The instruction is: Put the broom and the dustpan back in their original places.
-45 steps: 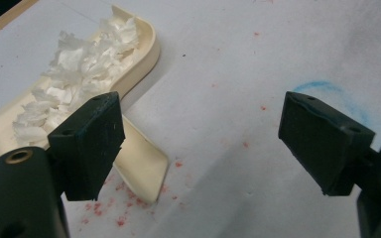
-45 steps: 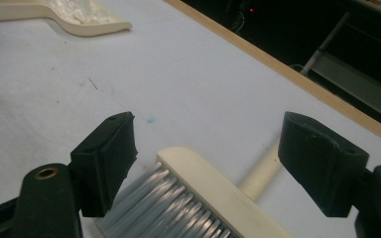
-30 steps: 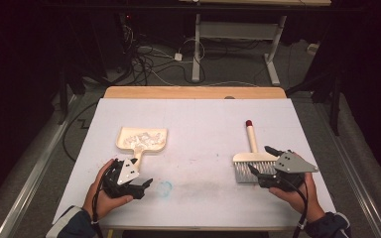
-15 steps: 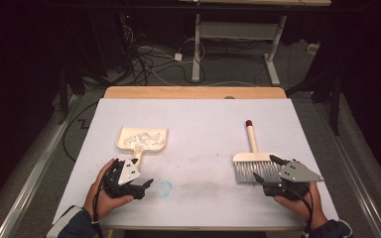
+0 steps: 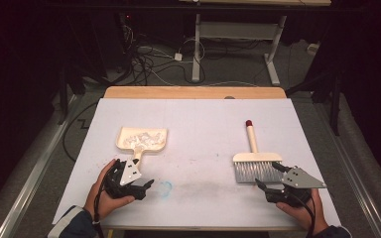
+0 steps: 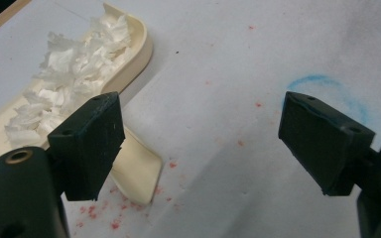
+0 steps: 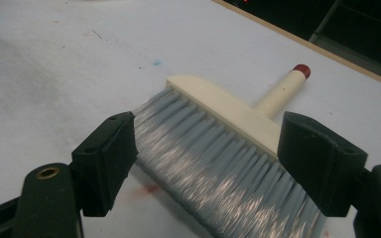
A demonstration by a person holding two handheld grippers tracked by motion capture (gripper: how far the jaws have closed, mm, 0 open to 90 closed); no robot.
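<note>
- A cream dustpan [image 5: 142, 138] is seen lying flat on the left half of the white worktop [image 5: 198, 124], its tray loaded with white shredded scraps [image 6: 74, 64] and its short handle pointed toward the person.
- The left gripper [image 5: 138, 183] is held just at the near end of that handle, offset to its right; its jaws are spread wide and nothing is clamped between them. In the left gripper view, the handle tip [image 6: 136, 171] is seen beside the jaw at the left of that view, not between the two.
- A hand brush [image 5: 251, 161] is seen lying flat on the right half, well apart from the dustpan, its grey bristles [image 7: 213, 163] turned toward the person and its red-tipped handle pointed away.
- The right gripper [image 5: 269, 178] is held low just in front of the bristles, jaws apart and empty; in the right gripper view, the bristle band is framed between them.
- A faint blue mark [image 5: 165, 187] and small red specks [image 6: 114, 224] are seen on the worktop near the left gripper.
- The sweeping is judged to be finished, since the scraps are gathered in the tray and both tools are lying free.
- If the dustpan is to be emptied next, the left gripper would need to be shifted over the handle and closed on it, and the tray kept level so that the loose scraps are not spilled.
</note>
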